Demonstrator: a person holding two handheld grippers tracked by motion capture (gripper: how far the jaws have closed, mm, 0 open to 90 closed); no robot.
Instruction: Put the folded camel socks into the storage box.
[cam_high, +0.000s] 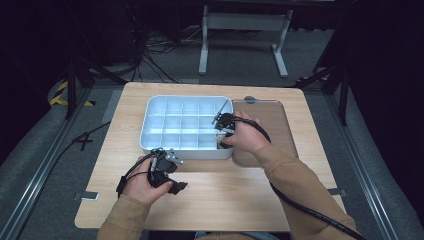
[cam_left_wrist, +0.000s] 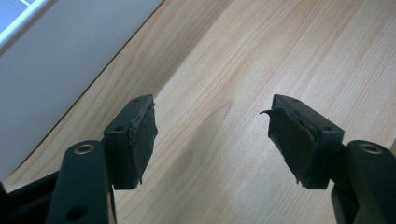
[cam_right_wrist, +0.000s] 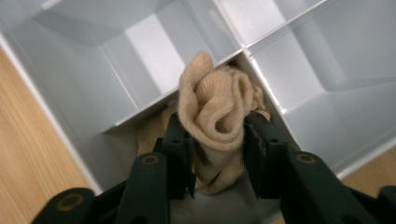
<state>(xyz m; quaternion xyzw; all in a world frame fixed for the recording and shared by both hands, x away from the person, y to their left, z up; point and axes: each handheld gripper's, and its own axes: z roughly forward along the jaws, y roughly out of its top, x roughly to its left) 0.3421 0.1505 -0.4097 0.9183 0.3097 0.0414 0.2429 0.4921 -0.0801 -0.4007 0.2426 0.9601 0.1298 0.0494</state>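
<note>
A beige rolled sock (cam_right_wrist: 215, 105) stands in a near-right compartment of the white divided tray (cam_high: 150, 107). My right gripper (cam_right_wrist: 217, 137) reaches down into that compartment, and its two black pads sit against the sock's sides, which bulge out above them. From above, the right gripper (cam_high: 221, 135) is at the tray's front right corner, and the sock is hidden under the hand. My left gripper (cam_high: 180, 173) rests low over the table just in front of the tray's front wall (cam_left_wrist: 60, 60). Its jaws (cam_left_wrist: 212, 123) stand wide apart with bare wood between them.
A clear lid (cam_high: 272, 125) lies flat on the wooden table (cam_high: 225, 200) right of the tray. The tray's other compartments (cam_right_wrist: 327, 51) look bare. A black cable trails from the right gripper along the forearm. Dark floor and a white stand lie beyond the table.
</note>
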